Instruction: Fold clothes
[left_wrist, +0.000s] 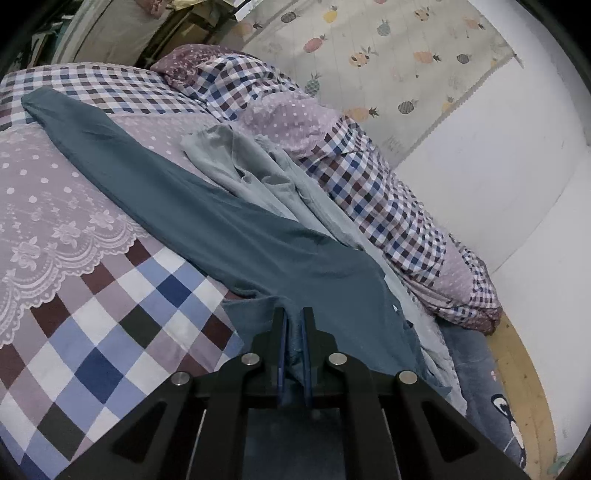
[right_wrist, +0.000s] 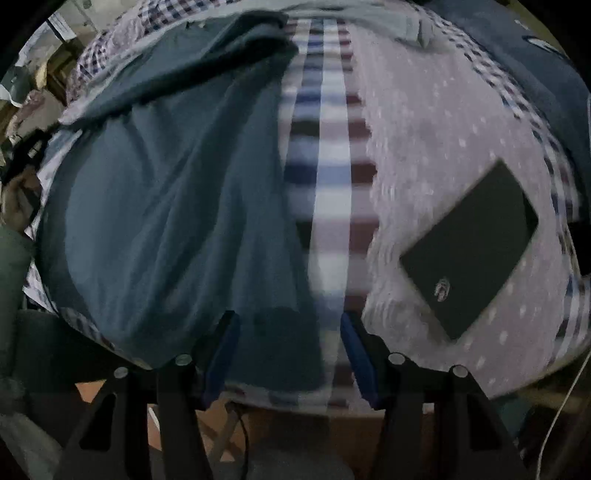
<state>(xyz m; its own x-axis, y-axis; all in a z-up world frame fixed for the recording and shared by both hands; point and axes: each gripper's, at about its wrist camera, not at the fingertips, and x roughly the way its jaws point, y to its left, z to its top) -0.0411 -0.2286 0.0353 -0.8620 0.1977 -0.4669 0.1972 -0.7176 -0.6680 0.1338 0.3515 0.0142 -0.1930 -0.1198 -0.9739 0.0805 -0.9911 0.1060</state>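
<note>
The left tool (left_wrist: 294, 325) is clamped on the near edge of the teal garment (left_wrist: 207, 214), which stretches away across the checked bed (left_wrist: 122, 325). The right tool (right_wrist: 290, 328) hangs half open over that garment's edge, gripping nothing. A dark laptop (right_wrist: 476, 243) lies to the right.

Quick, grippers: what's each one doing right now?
Left gripper: shut on the teal garment.
Right gripper: open, holding nothing, above the garment's edge.

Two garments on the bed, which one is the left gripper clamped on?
The dark teal garment: the left gripper has its fingers shut on its near edge. The pale grey-green garment lies crumpled beyond it toward the wall, ungripped.
</note>
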